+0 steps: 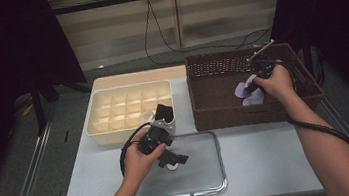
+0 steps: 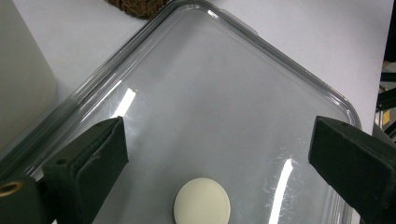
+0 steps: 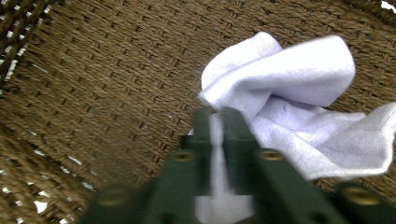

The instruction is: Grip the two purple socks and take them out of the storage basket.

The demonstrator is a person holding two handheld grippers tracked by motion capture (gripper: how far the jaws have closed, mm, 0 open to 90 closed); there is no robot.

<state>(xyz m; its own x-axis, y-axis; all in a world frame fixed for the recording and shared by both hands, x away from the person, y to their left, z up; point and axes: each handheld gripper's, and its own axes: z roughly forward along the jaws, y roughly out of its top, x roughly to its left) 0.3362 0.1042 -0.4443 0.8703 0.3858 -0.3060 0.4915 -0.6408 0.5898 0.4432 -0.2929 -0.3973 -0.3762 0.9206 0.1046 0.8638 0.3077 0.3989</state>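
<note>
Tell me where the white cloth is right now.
The white cloth lies inside the brown wicker basket at the right of the high view, pinched between the jaws of the right gripper.

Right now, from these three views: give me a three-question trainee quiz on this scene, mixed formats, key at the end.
1. True or false: the right gripper is shut on the white cloth inside the wicker basket.
2. What lies between the open jaws of the left gripper? A) a spoon B) a round cream disc on the clear tray C) the cloth
3. Fill in: the cream box beside the basket is split into many small ____.

Key
1. True: cloth is pinched between the closed jaws.
2. B: the disc sits on the tray, untouched by the jaws.
3. Compartments: the divider box has a grid.
</note>
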